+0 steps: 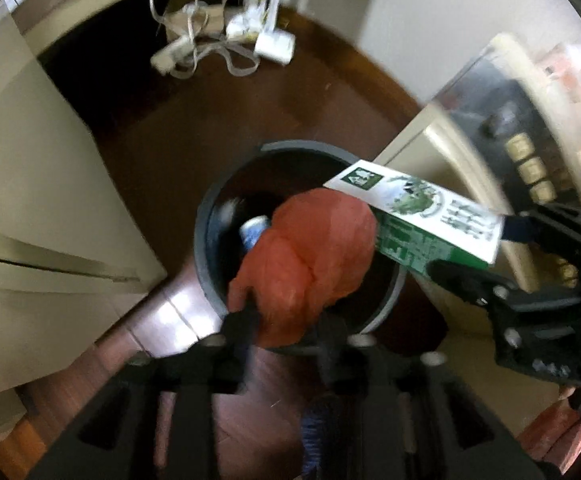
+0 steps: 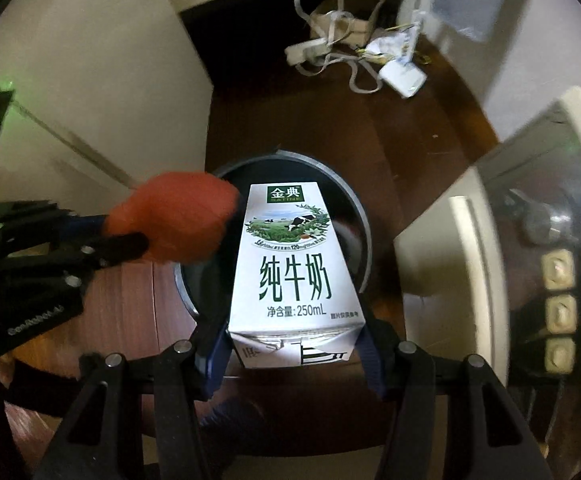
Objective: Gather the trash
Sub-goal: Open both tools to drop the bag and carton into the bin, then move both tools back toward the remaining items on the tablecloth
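Now both my claws hang over the bin (image 2: 354, 208) on the floor (image 2: 410, 128). Right claw (image 2: 296, 344) is clamped on the carton (image 2: 296, 264), base end gripped so the top points over the bin mouth. Left claw (image 1: 286, 316) is pinched on the orange bag (image 1: 310, 264), hanging over the rim. A can (image 1: 254, 232) lies inside. Next, I'd guess, comes letting both go.

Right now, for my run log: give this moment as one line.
left gripper: shut on orange plastic bag | right gripper: shut on milk carton | both over dark trash bin | not yet released
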{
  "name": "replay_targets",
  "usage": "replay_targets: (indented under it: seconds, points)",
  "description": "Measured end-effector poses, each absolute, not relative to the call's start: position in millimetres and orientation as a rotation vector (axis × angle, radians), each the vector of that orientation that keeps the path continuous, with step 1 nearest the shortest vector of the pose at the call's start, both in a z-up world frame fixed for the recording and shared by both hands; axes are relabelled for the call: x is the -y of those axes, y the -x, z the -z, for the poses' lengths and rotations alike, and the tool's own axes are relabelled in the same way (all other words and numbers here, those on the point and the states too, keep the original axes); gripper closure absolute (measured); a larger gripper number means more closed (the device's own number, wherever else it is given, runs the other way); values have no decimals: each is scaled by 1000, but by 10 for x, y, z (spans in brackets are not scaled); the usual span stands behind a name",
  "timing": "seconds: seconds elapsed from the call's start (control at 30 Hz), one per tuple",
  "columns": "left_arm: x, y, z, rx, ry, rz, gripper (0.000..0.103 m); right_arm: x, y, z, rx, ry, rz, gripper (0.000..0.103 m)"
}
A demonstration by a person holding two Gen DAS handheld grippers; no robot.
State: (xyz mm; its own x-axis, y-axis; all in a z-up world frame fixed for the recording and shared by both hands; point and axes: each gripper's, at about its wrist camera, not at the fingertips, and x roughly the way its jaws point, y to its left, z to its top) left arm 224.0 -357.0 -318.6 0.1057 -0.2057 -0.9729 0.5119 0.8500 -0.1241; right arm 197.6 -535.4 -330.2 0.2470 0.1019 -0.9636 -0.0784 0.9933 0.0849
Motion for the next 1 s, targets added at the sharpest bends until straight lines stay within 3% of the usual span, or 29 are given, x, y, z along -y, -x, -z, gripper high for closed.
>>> replay_targets:
  seconds: [0.03, 0.07, 0.17, 0.3, 0.47, 1.0]
  points:
    - [3537, -2274, 3266, -1368, -272, 511, 21, 5358, -1988, 3374, -1321, -4, -115, 20]
    - [3507, -2291, 3297, -1368, -272, 504, 17, 5358, -1983, 3478, -1342, 18, -112, 3]
    - [3404, -2293, 3268, -1340, -300, 470, 17, 5431, -1945, 3589, -1373, 17, -79, 3]
    - [3232, -2241, 3140, -1284, -297, 423, 9, 5525, -1857, 3532, -1353, -52, -31, 1]
    - [3066, -2156, 3042, -1255, -282, 397, 8, 5425, -1828, 3383, -1327, -53, -24, 0]
    - [2553, -1944, 2266, -1119, -209, 358, 8, 4820, -1833, 2383, -1182, 66, -81, 0]
